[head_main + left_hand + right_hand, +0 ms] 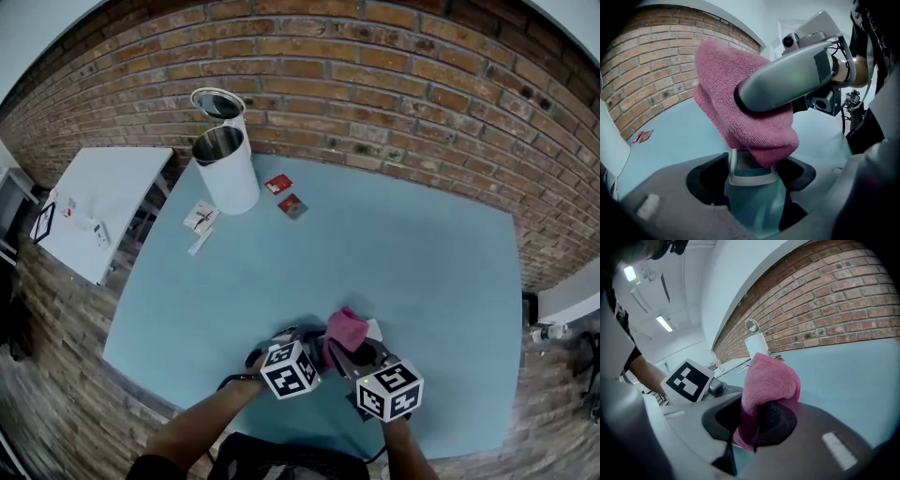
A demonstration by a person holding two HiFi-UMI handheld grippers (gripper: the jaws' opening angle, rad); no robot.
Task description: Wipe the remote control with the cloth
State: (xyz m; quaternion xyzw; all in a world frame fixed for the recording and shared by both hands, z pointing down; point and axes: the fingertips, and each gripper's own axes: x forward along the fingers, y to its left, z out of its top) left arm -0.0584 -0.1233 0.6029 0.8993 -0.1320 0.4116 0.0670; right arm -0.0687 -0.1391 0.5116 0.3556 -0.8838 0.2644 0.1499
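Both grippers meet over the near part of the pale blue table [422,262]. The left gripper [752,183] has its jaws clenched on the slim white-rimmed, grey-faced remote control [751,165], which sticks out forward between the dark pads. The right gripper [754,420] grasps the folded pink terry cloth [771,378] by its lower edge. In the left gripper view the bulging end of the cloth rests on the far end of the remote control.

Likely failure modes:
- **Remote slipping:** it appears held by its sides only, so a hard downward wipe may tilt it or slide it out.
- **Cloth pulling free:** only a thin fold sits between the right jaws, so drag could free it.
- **Grippers colliding:** the two bodies are close together and may knock during a stroke.

The white cylindrical bin [225,169] and the small red packets [285,195] stand well apart, out of the working area.
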